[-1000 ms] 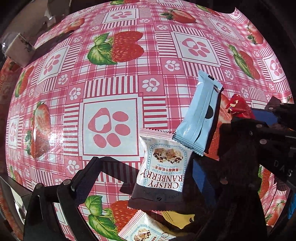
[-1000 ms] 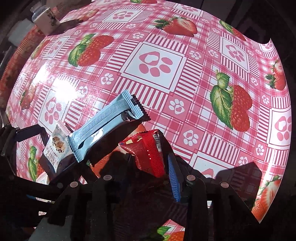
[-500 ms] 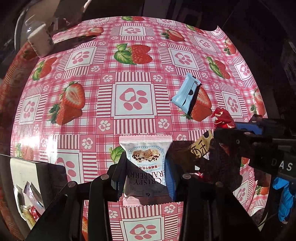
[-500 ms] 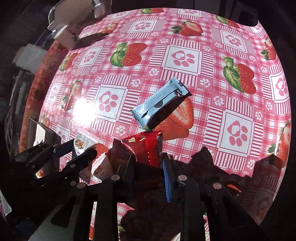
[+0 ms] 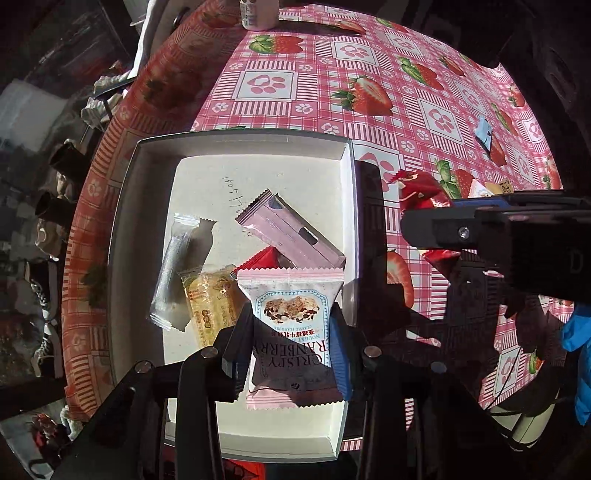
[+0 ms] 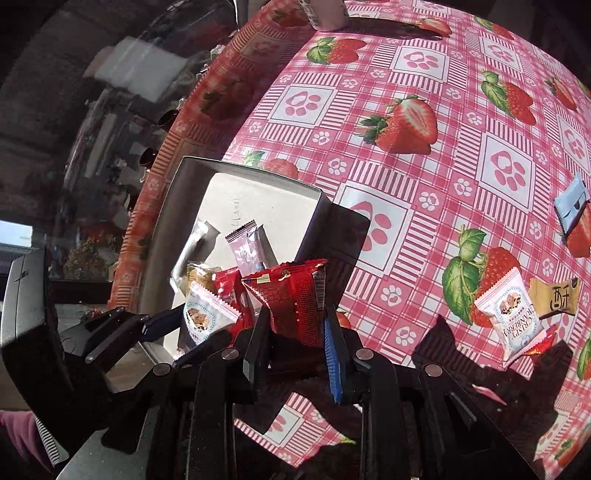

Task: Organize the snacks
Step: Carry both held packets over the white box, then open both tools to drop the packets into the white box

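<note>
A pink checked tablecloth printed with strawberries and paw prints – at its far edge stands a white bottle, and shoes lie below its left edge.

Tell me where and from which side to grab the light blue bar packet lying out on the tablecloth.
Take the light blue bar packet across its narrow middle, coming from straight above, fingers on its two long edges. It lies flat and alone on the tablecloth, long and slim, so a crosswise pinch probably holds best.
</note>
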### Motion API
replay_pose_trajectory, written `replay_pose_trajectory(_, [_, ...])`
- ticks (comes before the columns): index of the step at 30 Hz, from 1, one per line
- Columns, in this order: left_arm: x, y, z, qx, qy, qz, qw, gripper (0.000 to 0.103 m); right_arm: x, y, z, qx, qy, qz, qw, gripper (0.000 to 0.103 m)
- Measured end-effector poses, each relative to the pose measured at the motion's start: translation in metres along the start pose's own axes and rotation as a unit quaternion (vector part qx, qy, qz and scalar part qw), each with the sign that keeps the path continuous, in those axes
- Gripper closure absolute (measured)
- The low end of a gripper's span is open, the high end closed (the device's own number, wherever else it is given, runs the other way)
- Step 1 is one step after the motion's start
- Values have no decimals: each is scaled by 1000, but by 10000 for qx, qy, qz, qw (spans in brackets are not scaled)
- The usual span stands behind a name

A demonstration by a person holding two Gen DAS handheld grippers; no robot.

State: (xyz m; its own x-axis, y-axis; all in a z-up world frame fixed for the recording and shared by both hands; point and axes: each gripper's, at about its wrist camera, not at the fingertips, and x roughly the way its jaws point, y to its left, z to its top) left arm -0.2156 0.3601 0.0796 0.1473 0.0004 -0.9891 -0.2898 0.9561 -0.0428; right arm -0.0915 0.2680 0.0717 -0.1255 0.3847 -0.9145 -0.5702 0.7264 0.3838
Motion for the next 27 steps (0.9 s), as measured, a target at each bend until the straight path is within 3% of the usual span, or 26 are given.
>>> replay_pose_trajectory(7, [11,51,-14,-470,142,95,9988,62,44,61,10,-396,388,-111,9984,76])
replay_pose_trajectory(17, [24,56,-25,-455,345,-24,9984,59,61,67,15,-306,667,-387,9966,75])
replay_pose_trajectory(20, [22,53,-26,-454,295,-25,9985,36,65,65,15,-199,730,-358,9965,73])
replay_pose_trajectory(21, [19,53,-27,-452,216,8,9987,24,65,64,14,-163,732,-340,9966,67])
replay_pose_trajectory(23, [12,52,-26,-502,51,-70,9987,22,60,60,13,-77,689,-288,9972,6])
replay_pose_trajectory(24, [10,53,-25,-558,14,-122,9984,21,57,57,12,-17,639,-269,9976,1])
replay_pose_trajectory(27, [11,50,-18,-641,277,-260,9972,21,48,41,7,245,596,-154,9978,1])
